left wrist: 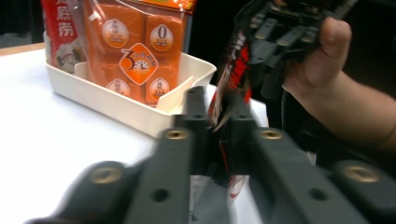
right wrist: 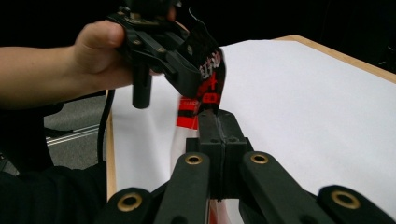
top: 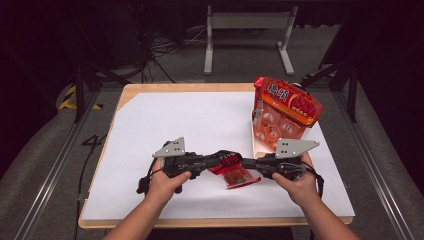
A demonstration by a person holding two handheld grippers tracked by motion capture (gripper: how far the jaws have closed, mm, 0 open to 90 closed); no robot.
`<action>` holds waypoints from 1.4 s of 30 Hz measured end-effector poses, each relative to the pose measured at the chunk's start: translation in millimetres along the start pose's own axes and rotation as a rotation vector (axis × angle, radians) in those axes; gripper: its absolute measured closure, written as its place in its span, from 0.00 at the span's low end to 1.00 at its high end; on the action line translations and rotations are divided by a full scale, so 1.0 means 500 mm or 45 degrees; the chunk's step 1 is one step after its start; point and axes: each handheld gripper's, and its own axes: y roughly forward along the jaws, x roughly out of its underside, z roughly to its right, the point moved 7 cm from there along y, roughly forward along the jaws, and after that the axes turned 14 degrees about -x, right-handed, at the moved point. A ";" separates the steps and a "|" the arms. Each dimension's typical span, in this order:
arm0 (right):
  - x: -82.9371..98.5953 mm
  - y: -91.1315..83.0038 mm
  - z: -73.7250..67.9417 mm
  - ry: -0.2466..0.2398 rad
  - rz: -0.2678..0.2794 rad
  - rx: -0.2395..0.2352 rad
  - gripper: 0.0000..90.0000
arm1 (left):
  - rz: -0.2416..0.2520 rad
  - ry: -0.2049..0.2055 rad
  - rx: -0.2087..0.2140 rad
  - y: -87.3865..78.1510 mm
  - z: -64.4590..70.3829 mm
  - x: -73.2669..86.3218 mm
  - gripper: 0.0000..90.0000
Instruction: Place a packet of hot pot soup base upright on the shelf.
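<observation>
High view first: both hands meet near the front edge of the table point(top: 150, 125), the left gripper point(top: 226, 159) and the right gripper point(top: 250, 163) each pinching an end of a small red snack packet point(top: 235, 172) held just above the white sheet. Toward the far right corner a white tray point(top: 256, 145) holds a big orange bag point(top: 282, 112), upright and leaning. Left gripper view: its jaws are pressed together on the packet's crimped edge point(left wrist: 223, 116), the film crumpling between them, so the packet looks light, thin and soft, probably slick. Right gripper view: those jaws are likewise closed on the opposite seam point(right wrist: 205, 100), the film stretched taut between the two tools. I'd judge the flat sealed seams the safest hold; pinching the belly risks crushing whatever is inside.
</observation>
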 end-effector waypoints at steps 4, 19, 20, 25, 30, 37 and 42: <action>0.006 -0.002 0.001 0.002 -0.006 0.020 1.00 | -0.044 0.104 -0.014 -0.003 0.010 -0.014 1.00; 0.039 -0.035 0.003 0.070 -0.057 0.173 0.70 | -0.178 0.279 -0.099 -0.014 -0.011 -0.075 1.00; 0.042 -0.038 0.003 0.074 -0.059 0.175 0.69 | -0.186 0.284 -0.098 -0.015 -0.012 -0.081 1.00; 0.052 -0.045 0.000 0.084 -0.059 0.175 0.67 | -0.211 0.299 -0.086 -0.017 -0.014 -0.103 1.00; 0.062 -0.047 -0.014 0.081 -0.074 0.163 0.66 | -0.238 0.308 -0.070 -0.015 -0.021 -0.126 1.00; 0.072 -0.049 -0.021 0.083 -0.083 0.152 0.65 | -0.260 0.333 -0.041 -0.001 -0.024 -0.157 1.00; 0.077 -0.057 -0.017 0.087 -0.079 0.163 0.63 | -0.275 0.350 -0.028 0.014 -0.020 -0.174 1.00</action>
